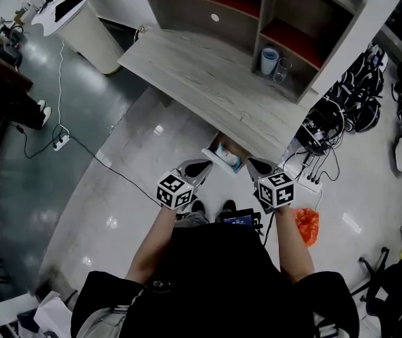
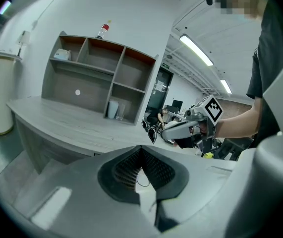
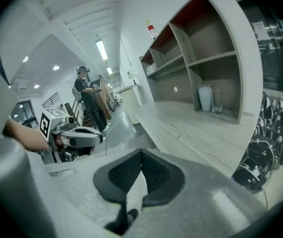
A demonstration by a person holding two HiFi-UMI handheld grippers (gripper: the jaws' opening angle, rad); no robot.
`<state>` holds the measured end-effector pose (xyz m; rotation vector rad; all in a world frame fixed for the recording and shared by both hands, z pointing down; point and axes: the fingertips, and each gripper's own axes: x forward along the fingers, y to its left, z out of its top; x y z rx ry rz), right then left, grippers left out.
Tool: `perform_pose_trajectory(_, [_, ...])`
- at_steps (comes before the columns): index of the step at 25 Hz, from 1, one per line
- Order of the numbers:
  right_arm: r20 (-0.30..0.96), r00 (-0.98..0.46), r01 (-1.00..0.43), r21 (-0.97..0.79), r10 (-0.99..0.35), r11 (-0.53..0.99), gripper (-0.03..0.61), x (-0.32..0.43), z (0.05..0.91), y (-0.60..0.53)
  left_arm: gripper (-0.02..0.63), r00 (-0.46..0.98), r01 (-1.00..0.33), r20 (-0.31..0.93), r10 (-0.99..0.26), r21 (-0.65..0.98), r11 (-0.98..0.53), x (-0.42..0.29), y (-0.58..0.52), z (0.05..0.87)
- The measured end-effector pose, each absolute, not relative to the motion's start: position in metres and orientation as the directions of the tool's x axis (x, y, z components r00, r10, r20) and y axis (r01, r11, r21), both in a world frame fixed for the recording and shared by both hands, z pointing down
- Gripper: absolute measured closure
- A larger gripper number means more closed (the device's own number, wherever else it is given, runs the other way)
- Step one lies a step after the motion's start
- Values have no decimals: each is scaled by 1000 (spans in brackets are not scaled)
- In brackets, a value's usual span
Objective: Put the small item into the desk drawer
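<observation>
The desk drawer stands pulled out under the front edge of the grey wooden desk. A small white and pale blue item lies inside it. My left gripper hovers just left of the drawer, shut and empty, its ribbed pads meeting at the tip. My right gripper hangs just right of the drawer, also shut with nothing in it, pads together. Each gripper shows in the other's view: the right gripper and the left gripper, both held level at desk height.
A shelf unit on the desk holds a cup and a glass, and a bottle stands on top. Black bags and cables lie right of the desk, with an orange bag by my feet. A power strip and cord cross the floor at left.
</observation>
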<state>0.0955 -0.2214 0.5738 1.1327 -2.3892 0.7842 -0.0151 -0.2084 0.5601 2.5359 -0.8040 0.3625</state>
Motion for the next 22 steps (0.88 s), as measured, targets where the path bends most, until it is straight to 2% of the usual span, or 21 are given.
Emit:
perform_pose_trajectory(11, [542,-524,-851,-302,-657,430,580,92,564,-182,612,840,-514,364,-403,294,-806,-22,-171,552])
perform_pose_trajectory(22, [554,-466,-883,-246,-689,399,580,53,557,-117,612,851,-510,328,-411,327,-795,-71,-116,558])
